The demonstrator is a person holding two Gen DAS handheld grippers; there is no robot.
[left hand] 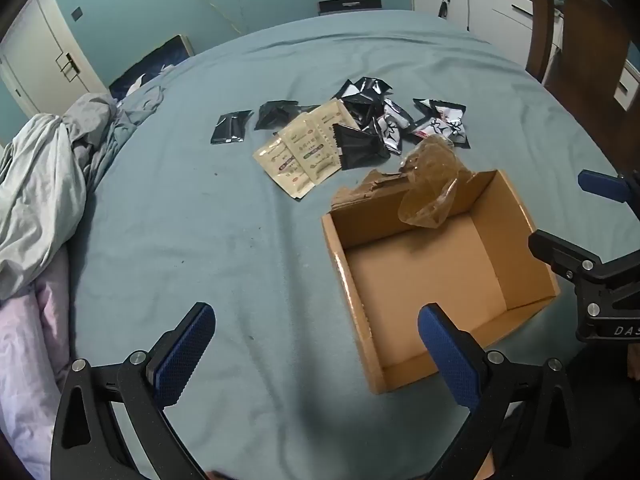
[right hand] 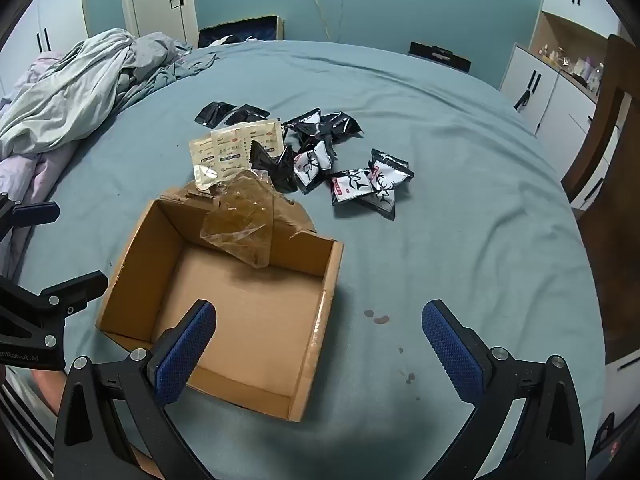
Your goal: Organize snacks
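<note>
Both hand-held grippers, left [left hand: 316, 354] and right [right hand: 318, 350], hover spread wide and empty over the bed [left hand: 224, 248], where scattered snack packets [right hand: 308, 152] lie beyond the cardboard box [right hand: 320, 320], whose loose plastic wrap [right hand: 244, 216] may snag incoming packets

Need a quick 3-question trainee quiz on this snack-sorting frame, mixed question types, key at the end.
1. True or false: the cardboard box already holds snack packets.
2. Multiple choice: the beige sachets lie (A) inside the box, (B) on the bed sheet beside the black packets, (C) between the left tongs.
3. Fill in: the crumpled clear wrapper hangs over the box's ___ wall, the one nearest the snack pile.

Key
1. False: its floor is bare.
2. B.
3. Far. Both the left tongs and the right tongs stand open, holding nothing.
</note>
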